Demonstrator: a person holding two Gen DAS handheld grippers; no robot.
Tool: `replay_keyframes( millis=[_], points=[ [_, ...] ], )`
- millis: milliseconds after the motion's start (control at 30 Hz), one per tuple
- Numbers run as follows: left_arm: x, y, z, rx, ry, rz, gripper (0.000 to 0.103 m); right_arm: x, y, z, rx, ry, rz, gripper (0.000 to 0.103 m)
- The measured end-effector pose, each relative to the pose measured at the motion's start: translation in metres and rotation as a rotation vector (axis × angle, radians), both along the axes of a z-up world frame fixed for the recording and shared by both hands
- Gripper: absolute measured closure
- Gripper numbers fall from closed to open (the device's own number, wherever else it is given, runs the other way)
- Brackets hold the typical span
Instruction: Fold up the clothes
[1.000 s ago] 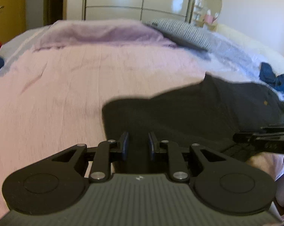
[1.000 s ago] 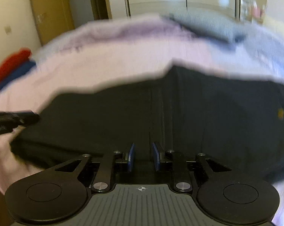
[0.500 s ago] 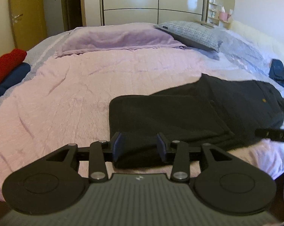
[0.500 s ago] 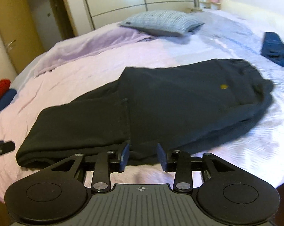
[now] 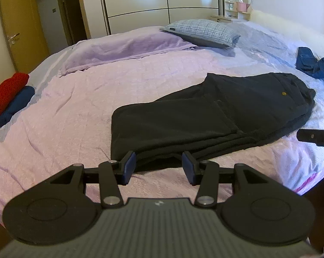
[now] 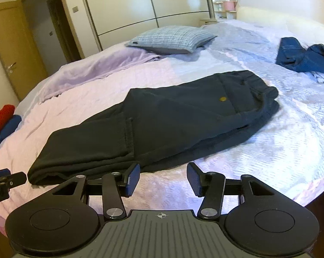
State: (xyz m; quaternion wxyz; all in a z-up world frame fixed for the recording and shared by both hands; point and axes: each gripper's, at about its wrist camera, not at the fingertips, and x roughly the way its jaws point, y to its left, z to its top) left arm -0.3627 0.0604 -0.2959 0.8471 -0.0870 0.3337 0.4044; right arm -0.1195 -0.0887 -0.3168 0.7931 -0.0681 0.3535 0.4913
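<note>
Black trousers (image 5: 215,116) lie folded lengthwise on the pink bedspread (image 5: 76,111), waistband to the right; they also show in the right wrist view (image 6: 162,118). My left gripper (image 5: 158,165) is open and empty, just in front of the leg end. My right gripper (image 6: 163,179) is open and empty, just in front of the trousers' near edge. Each gripper's tip shows at the edge of the other's view.
Folded red and blue clothes (image 5: 7,99) are stacked at the bed's left edge. A heap of blue jeans (image 6: 306,57) lies at the far right. A checked pillow (image 5: 202,32) and a lilac blanket (image 5: 123,49) lie at the back. The bed's near edge runs below the grippers.
Both grippers have let go of the trousers, opened wide and drawn back. The trousers now lie flat on the bed.
</note>
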Motion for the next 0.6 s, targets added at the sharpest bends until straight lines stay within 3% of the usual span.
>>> replay_keyframes(
  millis=[600],
  points=[
    [0.025,0.029,-0.024,-0.075,0.037,-0.011,0.058,0.024,0.029,-0.018,-0.072,0.019,-0.008,0.050]
  ],
)
